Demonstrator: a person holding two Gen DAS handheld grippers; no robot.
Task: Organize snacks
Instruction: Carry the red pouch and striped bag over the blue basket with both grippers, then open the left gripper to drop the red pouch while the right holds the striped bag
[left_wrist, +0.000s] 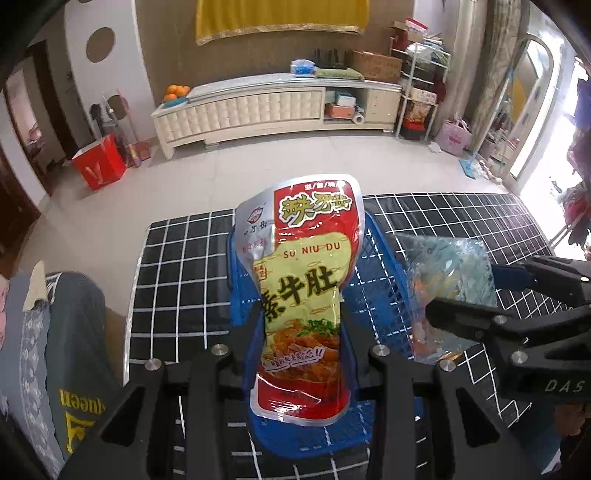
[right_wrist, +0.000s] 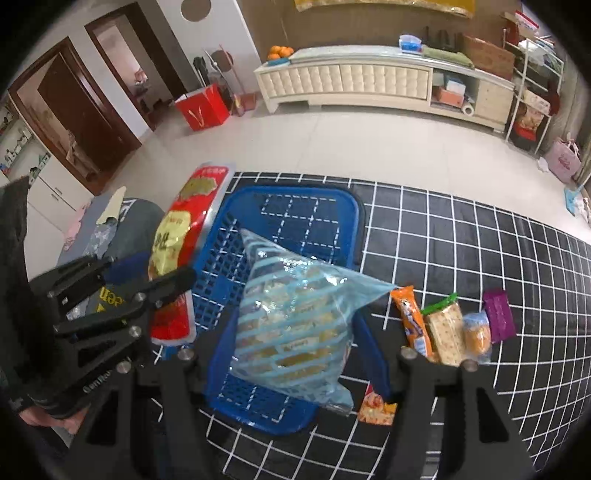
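In the left wrist view my left gripper (left_wrist: 301, 332) is shut on a red and yellow snack packet (left_wrist: 301, 280), held upright over a blue plastic basket (left_wrist: 382, 266). From the right wrist view, my right gripper (right_wrist: 295, 350) is shut on a clear blue-striped bag of snacks (right_wrist: 295, 314) that hangs above the same basket (right_wrist: 288, 194). Each view shows the other gripper: the right gripper (left_wrist: 476, 291) with its striped bag (left_wrist: 448, 262) at the right, the left gripper (right_wrist: 144, 271) with the red packet (right_wrist: 188, 210) at the left. What is inside the basket is partly hidden by the bags.
A black cloth with a white grid (right_wrist: 480, 240) covers the table. Right of the basket lie an orange packet (right_wrist: 410, 317), a cracker packet (right_wrist: 445, 330), a bun packet (right_wrist: 476, 332) and a purple packet (right_wrist: 498, 314). A small orange packet (right_wrist: 376, 406) lies nearer. Grey clothing (left_wrist: 70, 332) is at the left.
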